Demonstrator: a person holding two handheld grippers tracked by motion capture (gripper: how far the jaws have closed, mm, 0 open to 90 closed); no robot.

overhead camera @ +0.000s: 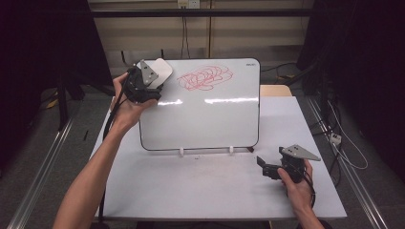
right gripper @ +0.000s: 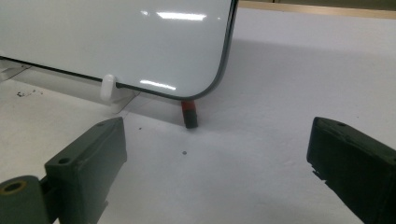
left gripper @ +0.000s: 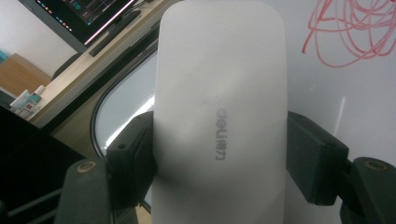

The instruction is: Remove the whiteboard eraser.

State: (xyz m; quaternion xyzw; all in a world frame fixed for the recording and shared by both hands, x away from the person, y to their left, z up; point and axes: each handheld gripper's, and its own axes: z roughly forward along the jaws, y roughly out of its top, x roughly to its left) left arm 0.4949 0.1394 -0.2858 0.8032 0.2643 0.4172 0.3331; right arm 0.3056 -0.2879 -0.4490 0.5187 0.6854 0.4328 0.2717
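Observation:
A whiteboard (overhead camera: 200,119) leans on small white feet on the white table, with a red scribble (overhead camera: 205,77) near its top. At the board's upper left corner my left gripper (overhead camera: 152,81) is shut on a white eraser (overhead camera: 161,70). In the left gripper view the eraser (left gripper: 219,70) sits upright between both pads, with the scribble (left gripper: 355,32) to its right. My right gripper (overhead camera: 261,164) rests low on the table at the front right, open with nothing between its jaws (right gripper: 215,163). Beyond it, a red marker (right gripper: 189,113) lies under the board's lower right corner.
The white table (overhead camera: 191,191) has bare room in front of the board. One white foot (right gripper: 108,87) props up the board's lower edge. A wooden surface (overhead camera: 275,90) stands behind the table. Dark curtains close both sides, and cables (overhead camera: 344,148) lie on the floor at the right.

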